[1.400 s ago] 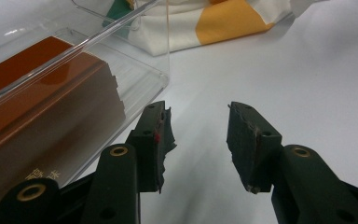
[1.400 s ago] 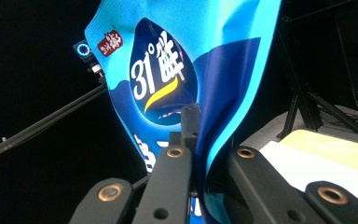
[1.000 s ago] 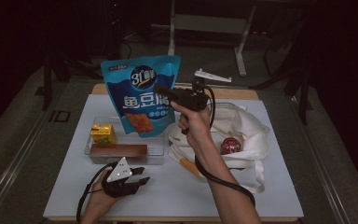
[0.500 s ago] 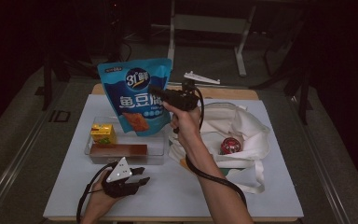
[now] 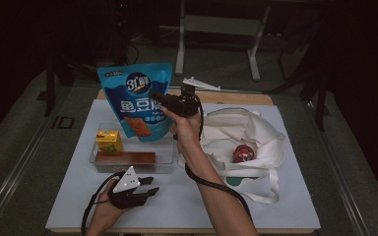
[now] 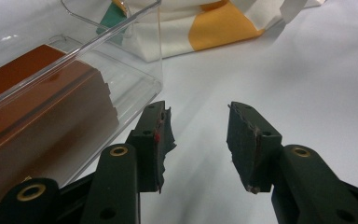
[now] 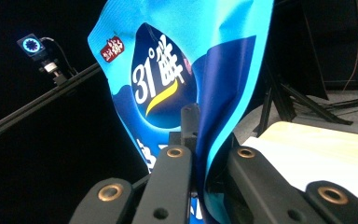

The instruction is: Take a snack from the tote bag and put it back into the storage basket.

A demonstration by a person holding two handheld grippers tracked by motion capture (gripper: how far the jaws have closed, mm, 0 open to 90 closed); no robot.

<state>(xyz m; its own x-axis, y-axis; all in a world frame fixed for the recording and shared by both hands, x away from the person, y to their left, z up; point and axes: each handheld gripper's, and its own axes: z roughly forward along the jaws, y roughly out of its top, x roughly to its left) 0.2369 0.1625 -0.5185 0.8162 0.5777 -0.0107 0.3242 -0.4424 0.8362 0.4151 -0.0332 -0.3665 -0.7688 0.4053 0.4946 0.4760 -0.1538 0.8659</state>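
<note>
High view. A blue snack pouch (image 5: 137, 104) is held upright above the far left part of the white table (image 5: 295, 196) by the right gripper (image 5: 163, 100), which is clamped on the pouch's right edge. Directly below the pouch a clear plastic tray (image 5: 163, 158) is seen, with a yellow carton (image 5: 108, 141) at its left end and a brown box (image 5: 125, 160) along its near wall. To the right a white tote bag (image 5: 256, 135) is spread open, and a red round item (image 5: 242, 153) is lying inside it. The left gripper (image 5: 147, 187) is rested on the table just in front of the tray, clear of the pouch. On the pouch "31°鲜" and large white characters are made out; the smaller print is too blurred to be read.

Left gripper view. The jaws are seen spread wide with nothing between them, only bare table. The tray's clear corner (image 6: 144, 60) is found just beside the left jaw, with the brown box (image 6: 37, 116) behind its wall. A patch of the tote, white with orange print (image 6: 223, 23), is noted farther off.

Right gripper view. The jaws are closed narrowly on a fold of the pouch (image 7: 177, 70), which blocks most of what lies ahead. "31°鲜" and a small red badge are seen on it; the badge's text cannot be read. A small camera with a lit ring (image 7: 31, 45) is mounted on a dark rail at upper left.
</note>
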